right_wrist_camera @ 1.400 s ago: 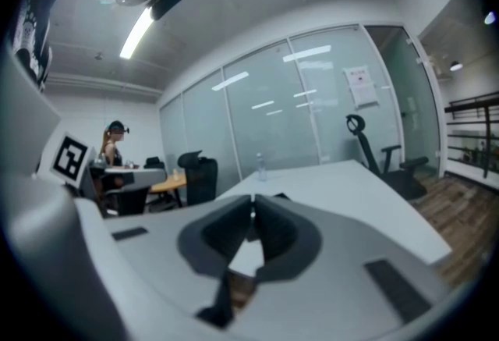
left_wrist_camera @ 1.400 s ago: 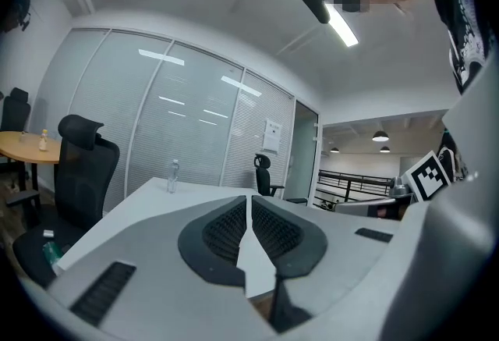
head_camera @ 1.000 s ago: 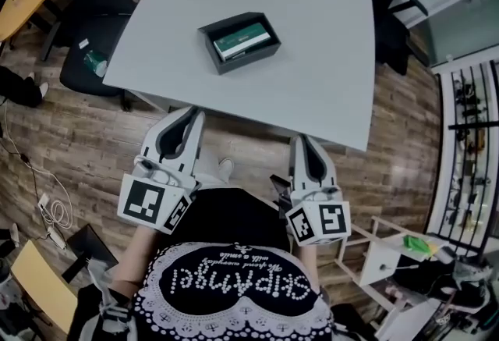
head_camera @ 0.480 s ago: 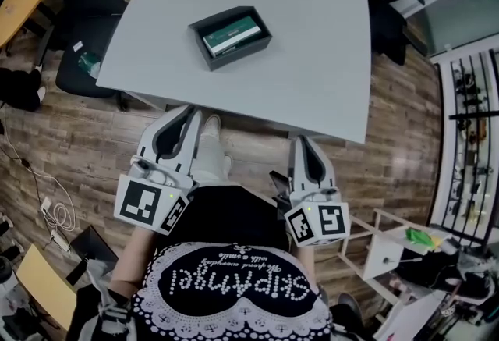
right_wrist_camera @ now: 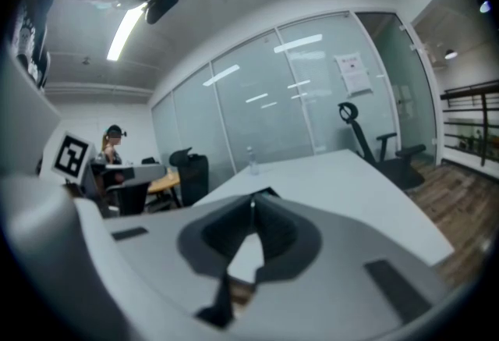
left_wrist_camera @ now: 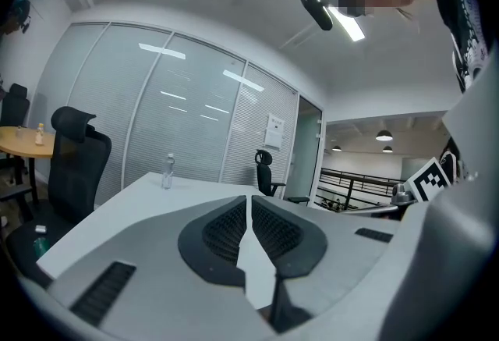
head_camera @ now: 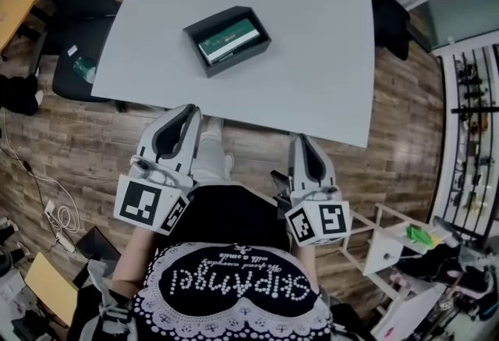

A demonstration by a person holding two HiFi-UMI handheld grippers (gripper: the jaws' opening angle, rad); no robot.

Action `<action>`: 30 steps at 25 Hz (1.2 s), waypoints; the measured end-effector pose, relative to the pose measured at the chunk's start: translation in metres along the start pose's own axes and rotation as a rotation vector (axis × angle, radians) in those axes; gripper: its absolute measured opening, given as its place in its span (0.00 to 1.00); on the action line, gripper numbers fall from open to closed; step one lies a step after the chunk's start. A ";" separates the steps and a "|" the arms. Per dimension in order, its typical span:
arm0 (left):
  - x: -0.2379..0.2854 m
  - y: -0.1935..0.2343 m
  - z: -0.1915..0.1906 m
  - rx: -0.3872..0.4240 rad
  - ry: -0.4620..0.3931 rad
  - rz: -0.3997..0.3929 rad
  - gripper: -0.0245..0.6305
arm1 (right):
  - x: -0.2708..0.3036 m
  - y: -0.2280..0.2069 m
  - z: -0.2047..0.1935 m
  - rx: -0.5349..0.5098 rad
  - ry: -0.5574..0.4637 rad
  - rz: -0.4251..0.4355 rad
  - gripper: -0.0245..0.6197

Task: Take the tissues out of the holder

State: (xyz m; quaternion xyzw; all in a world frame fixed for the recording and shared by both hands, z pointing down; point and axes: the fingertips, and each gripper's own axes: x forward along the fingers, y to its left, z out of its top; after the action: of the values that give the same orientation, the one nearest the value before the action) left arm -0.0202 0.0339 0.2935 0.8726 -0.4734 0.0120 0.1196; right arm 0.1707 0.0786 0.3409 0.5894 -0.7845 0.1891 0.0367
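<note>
A black open-topped holder [head_camera: 228,39] stands on the white table [head_camera: 327,58], with a green and white tissue pack [head_camera: 228,40] lying inside it. Both grippers hang below the table's near edge, close to the person's body. My left gripper [head_camera: 189,111] is shut and empty, its tips pointing at the table edge. My right gripper [head_camera: 302,139] is shut too, with nothing between its fingers. In the left gripper view the jaws [left_wrist_camera: 249,199] meet at the tips over the tabletop; in the right gripper view the holder's corner [right_wrist_camera: 267,193] peeks just above the closed jaws [right_wrist_camera: 251,202].
Black office chairs stand at the table's left [head_camera: 74,27] and far right [head_camera: 390,4]. A clear bottle [left_wrist_camera: 167,172] sits at the table's far end. A white shelf unit [head_camera: 390,250] is at the lower right, cables [head_camera: 47,207] lie on the wooden floor at left.
The view has shifted slightly, so the table and holder sit a little higher and further left. Both grippers stay shut in the same place near the body.
</note>
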 end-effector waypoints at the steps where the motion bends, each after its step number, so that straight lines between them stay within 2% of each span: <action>1: 0.006 0.003 0.001 -0.003 0.002 -0.003 0.10 | 0.006 -0.001 0.002 -0.001 0.002 -0.002 0.09; 14: 0.084 0.069 0.023 -0.024 0.040 -0.017 0.10 | 0.094 -0.010 0.047 0.005 -0.007 -0.047 0.09; 30: 0.133 0.124 0.020 -0.041 0.081 -0.066 0.10 | 0.154 -0.009 0.041 0.030 0.033 -0.117 0.09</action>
State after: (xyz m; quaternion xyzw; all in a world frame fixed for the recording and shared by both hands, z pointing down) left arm -0.0518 -0.1453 0.3161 0.8838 -0.4394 0.0336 0.1571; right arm 0.1394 -0.0779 0.3490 0.6316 -0.7450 0.2084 0.0519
